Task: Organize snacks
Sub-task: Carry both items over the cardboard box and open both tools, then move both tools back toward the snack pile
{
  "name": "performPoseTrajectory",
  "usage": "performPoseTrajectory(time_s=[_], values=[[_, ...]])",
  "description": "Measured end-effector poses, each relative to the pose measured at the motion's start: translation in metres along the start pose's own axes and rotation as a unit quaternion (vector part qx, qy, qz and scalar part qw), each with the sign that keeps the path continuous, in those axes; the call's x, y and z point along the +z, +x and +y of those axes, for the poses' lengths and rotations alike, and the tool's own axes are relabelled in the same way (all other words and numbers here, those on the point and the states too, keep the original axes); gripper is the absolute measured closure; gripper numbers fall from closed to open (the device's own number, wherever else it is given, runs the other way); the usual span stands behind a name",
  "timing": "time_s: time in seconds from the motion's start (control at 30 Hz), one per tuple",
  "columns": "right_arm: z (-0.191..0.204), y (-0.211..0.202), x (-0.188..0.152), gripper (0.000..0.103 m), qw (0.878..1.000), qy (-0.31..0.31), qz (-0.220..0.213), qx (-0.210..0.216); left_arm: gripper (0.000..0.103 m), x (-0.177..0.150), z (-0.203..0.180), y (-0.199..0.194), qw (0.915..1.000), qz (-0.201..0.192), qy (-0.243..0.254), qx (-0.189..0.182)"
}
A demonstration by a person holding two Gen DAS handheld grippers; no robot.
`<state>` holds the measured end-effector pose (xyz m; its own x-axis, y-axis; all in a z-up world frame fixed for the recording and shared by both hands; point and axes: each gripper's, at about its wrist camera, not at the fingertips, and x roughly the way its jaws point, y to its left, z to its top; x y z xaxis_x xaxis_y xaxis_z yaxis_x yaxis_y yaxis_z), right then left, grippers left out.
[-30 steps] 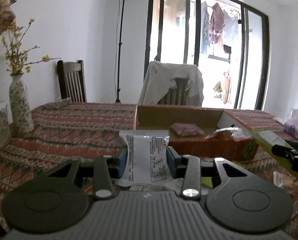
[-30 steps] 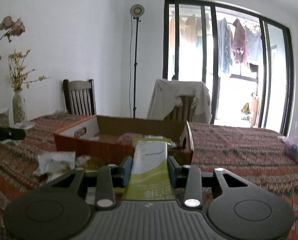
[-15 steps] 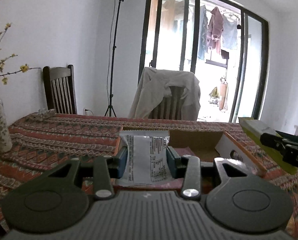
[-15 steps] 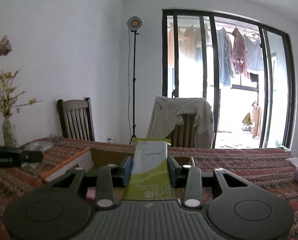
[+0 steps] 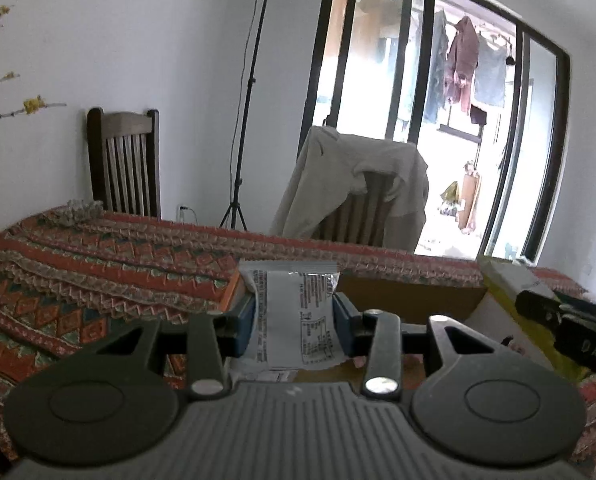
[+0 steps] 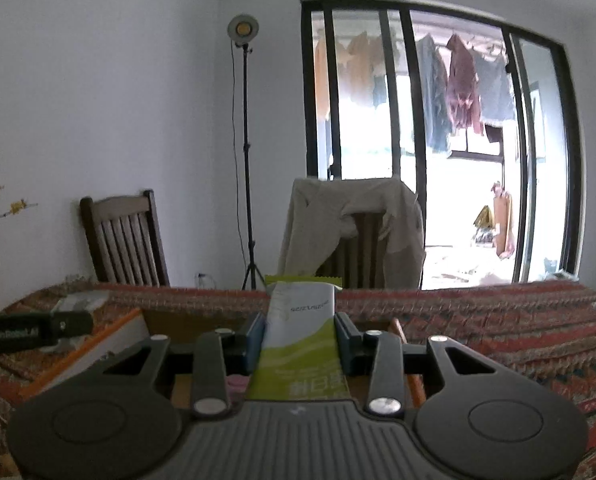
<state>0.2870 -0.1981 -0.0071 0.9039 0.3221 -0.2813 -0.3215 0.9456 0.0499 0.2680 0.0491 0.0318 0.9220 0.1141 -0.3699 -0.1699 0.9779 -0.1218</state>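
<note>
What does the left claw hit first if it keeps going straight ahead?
Probably the far wall of the box, right behind the white packet that the left claw grips. If the claw rides above that rim, next comes the tablecloth. Depth is unclear.

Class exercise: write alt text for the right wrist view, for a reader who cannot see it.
The right gripper clamps a green-and-white snack packet above an open cardboard box on a patterned tablecloth. Behind stand two chairs, one draped with a beige jacket.
</note>
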Motion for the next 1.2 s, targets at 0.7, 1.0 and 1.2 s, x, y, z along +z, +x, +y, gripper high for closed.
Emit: performPoseTrajectory(time_s=[0.7, 1.0, 1.2], values=[[-0.004, -0.004, -0.014, 0.0, 1.0, 0.005, 0.025, 0.001, 0.0, -0.019, 0.005, -0.01, 0.9995, -0.027, -0.013, -0.012], [0.004, -0.008, -0.017, 0.0, 1.0, -0.019, 0.02, -0.01, 0.0, -0.023, 0.001, -0.012, 0.9996, -0.025, -0.001, -0.009], [0.0, -0.012, -0.014, 0.0, 1.0, -0.013, 0.018, -0.015, 0.0, -0.024, -0.004, -0.019, 0.9993, -0.034, 0.004, -0.013]])
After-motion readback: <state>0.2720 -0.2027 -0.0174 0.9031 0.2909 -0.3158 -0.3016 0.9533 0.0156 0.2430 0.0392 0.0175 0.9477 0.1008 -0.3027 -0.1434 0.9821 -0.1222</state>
